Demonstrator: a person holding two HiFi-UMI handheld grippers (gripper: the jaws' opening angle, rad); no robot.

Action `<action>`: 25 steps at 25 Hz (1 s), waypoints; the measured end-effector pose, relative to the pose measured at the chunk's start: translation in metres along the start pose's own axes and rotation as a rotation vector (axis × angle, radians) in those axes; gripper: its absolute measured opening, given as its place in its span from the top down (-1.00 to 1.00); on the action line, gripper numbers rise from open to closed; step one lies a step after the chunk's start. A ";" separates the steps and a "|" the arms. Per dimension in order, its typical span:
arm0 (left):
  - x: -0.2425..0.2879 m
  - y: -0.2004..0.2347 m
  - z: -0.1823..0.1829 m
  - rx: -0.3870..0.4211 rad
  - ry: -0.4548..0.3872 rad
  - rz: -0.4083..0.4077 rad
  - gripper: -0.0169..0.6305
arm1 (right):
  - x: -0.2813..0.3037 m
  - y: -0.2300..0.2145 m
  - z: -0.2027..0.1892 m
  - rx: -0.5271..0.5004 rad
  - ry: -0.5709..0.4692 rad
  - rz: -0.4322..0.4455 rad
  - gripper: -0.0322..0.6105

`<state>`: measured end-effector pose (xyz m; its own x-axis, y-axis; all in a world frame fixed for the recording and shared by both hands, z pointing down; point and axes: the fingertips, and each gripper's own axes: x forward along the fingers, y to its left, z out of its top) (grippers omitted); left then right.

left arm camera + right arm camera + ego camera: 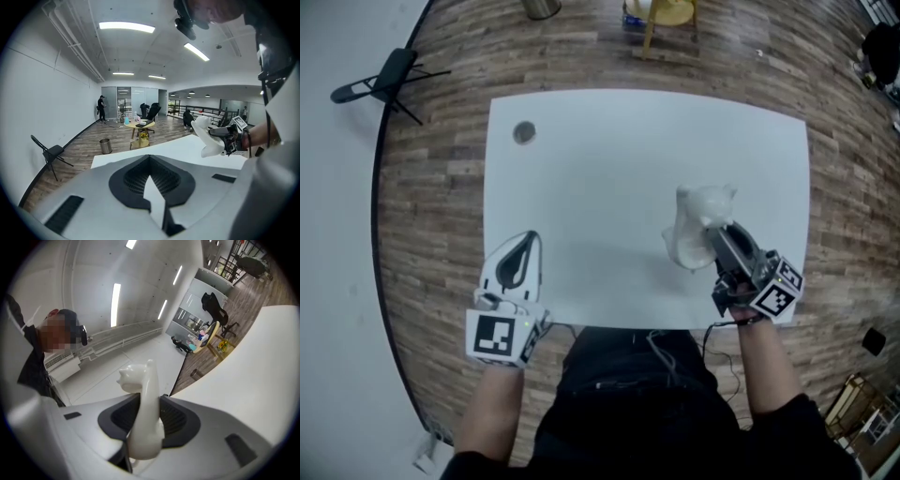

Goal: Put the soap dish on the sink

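The white glossy soap dish (pixel 698 220), with a moulded animal-like end, is held just above the right part of the white table (pixel 609 169). My right gripper (pixel 712 236) is shut on it. In the right gripper view the soap dish (pixel 143 394) stands edge-on, pinched between the jaws of the right gripper (pixel 147 416). From the left gripper view the soap dish (pixel 208 136) and the right gripper (pixel 230 137) show at the right. My left gripper (pixel 531 238) hovers at the table's front left edge; its fingers meet at the tip and hold nothing. No sink is in view.
A small round grey thing (pixel 523 132) lies at the table's far left corner. On the wooden floor beyond the table are a black folding chair (pixel 389 75), a metal bin (pixel 542 7) and a yellow stool (pixel 666 14). People stand far back in the room (pixel 101 107).
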<state>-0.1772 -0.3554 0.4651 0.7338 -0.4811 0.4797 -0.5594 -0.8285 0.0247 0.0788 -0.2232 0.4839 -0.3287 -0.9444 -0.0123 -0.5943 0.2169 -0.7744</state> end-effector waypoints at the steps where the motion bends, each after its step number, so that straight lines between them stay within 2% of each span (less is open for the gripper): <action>1: 0.003 0.002 -0.002 -0.001 0.006 0.000 0.98 | 0.003 -0.004 -0.001 0.006 0.002 -0.003 0.48; 13: 0.001 0.009 -0.014 -0.035 0.031 0.021 0.98 | 0.008 -0.033 -0.017 0.017 0.036 -0.051 0.48; 22: 0.007 0.011 -0.020 -0.028 0.068 0.046 0.98 | 0.004 -0.046 -0.026 0.023 0.056 -0.071 0.48; 25: 0.011 0.006 -0.023 -0.038 0.066 0.032 0.98 | 0.003 -0.051 -0.030 0.024 0.061 -0.081 0.48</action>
<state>-0.1813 -0.3590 0.4904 0.6893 -0.4863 0.5371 -0.5971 -0.8011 0.0411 0.0864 -0.2294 0.5420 -0.3249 -0.9416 0.0887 -0.6028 0.1339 -0.7866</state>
